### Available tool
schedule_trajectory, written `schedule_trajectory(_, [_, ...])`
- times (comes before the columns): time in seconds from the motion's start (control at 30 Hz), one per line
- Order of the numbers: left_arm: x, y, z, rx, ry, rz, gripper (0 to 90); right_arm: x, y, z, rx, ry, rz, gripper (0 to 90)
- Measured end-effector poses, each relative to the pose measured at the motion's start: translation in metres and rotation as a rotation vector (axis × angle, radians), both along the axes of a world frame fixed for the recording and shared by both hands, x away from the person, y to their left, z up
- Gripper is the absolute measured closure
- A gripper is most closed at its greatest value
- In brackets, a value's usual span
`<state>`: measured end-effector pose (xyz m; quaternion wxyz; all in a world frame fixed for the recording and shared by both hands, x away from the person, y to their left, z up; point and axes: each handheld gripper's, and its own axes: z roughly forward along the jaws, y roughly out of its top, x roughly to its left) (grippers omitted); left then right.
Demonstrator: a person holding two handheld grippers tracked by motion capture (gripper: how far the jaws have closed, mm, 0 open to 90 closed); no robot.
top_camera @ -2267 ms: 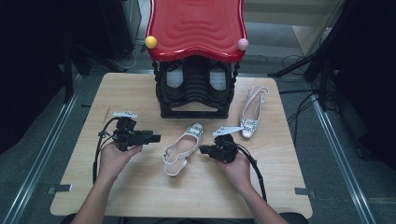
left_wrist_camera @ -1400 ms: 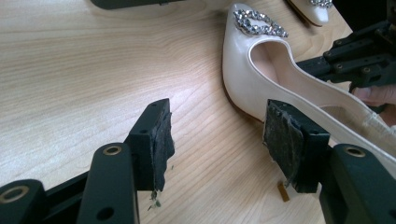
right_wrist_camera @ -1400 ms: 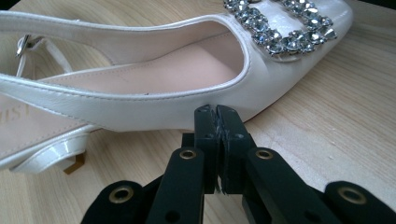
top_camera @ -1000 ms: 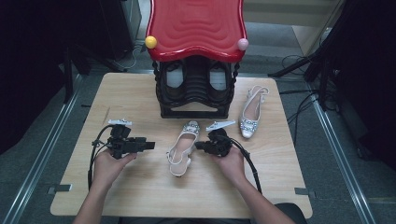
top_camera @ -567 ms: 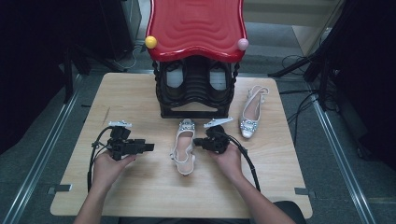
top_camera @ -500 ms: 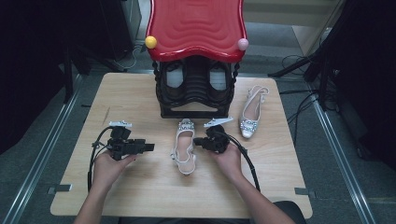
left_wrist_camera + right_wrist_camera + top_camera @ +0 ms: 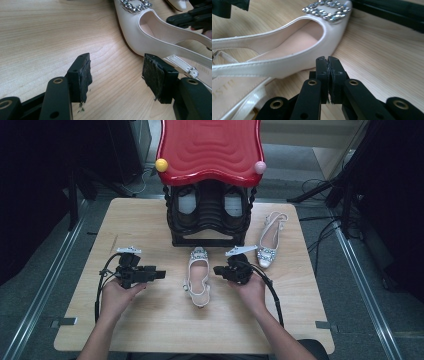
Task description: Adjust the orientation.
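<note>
two hand-held grippers flank a white slingback shoe (image 7: 198, 275) on a pale wood-grain desk (image 7: 150, 320).

the shoe, smooth satin-like with a rhinestone buckle on its pointed toe, lies near the desk's middle, toe toward the black ribbed rack (image 7: 209, 217) with a glossy red wavy top at the far edge. left gripper (image 7: 159, 274): jaws wide, worn pads empty, aimed at the shoe. right gripper (image 7: 218, 270): jaws pressed together on nothing, tips just beside the shoe's side. a second matching shoe (image 7: 270, 240) lies toward the right edge.
</note>
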<state>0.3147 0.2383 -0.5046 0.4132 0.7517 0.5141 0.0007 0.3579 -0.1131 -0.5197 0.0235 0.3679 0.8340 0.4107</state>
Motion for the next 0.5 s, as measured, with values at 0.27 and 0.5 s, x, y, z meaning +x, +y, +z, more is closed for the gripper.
schedule_trajectory(0.27, [0.009,-0.003,-0.003,-0.011,-0.008,-0.008,40.0,-0.003,-0.034,0.009,0.033,-0.007,-0.082,88.7])
schedule_trajectory(0.5, [0.014,-0.002,-0.008,0.028,-0.058,0.021,40.3,-0.003,-0.066,0.014,0.05,-0.013,-0.149,88.7])
